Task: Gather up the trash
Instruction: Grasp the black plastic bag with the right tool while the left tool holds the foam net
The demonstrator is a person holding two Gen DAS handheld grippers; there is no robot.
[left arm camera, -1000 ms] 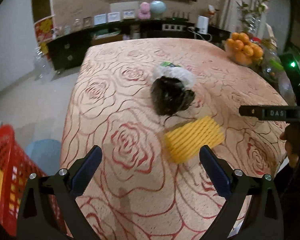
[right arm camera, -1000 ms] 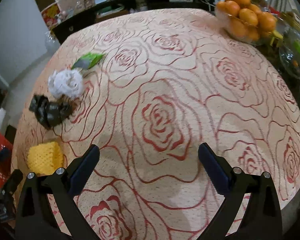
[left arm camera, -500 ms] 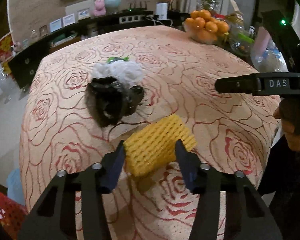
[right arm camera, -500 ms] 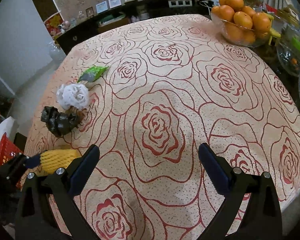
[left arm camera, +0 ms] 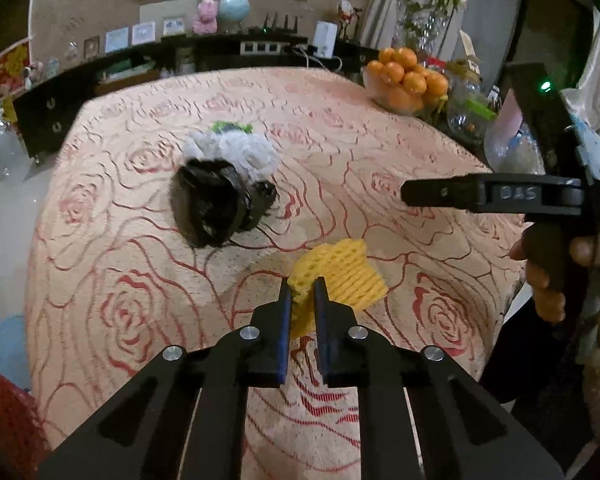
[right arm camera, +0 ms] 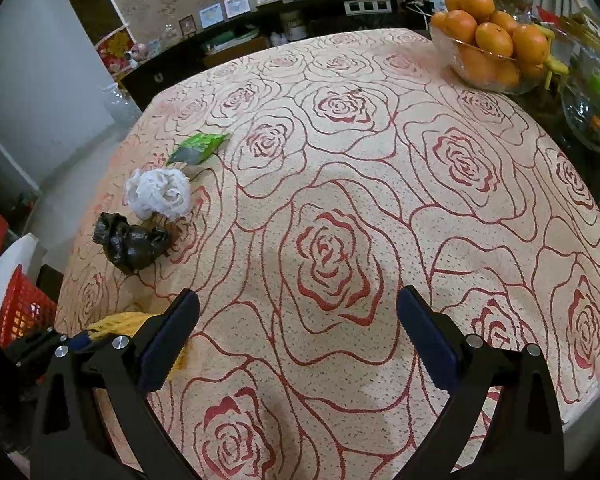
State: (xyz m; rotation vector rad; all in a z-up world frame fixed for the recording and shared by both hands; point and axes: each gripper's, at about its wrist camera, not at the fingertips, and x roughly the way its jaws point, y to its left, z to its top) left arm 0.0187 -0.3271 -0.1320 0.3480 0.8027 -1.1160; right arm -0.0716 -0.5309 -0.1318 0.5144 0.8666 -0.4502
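Left gripper (left arm camera: 303, 294) has just closed on yellow foam-mesh fruit sleeve (left arm camera: 340, 270), pinching near end for lifting off counter (left arm camera: 380, 168); right gripper (right arm camera: 298, 330) wide, empty.

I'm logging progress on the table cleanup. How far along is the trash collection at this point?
Early on. Nothing visibly binned yet; the red basket beside the table shows little of its inside. In hand: the left tool has just closed on the yellow foam net, pinching its near end. Left on the tablecloth: the black crumpled bag, the white crumpled bag and the green wrapper. The right tool is open and empty.
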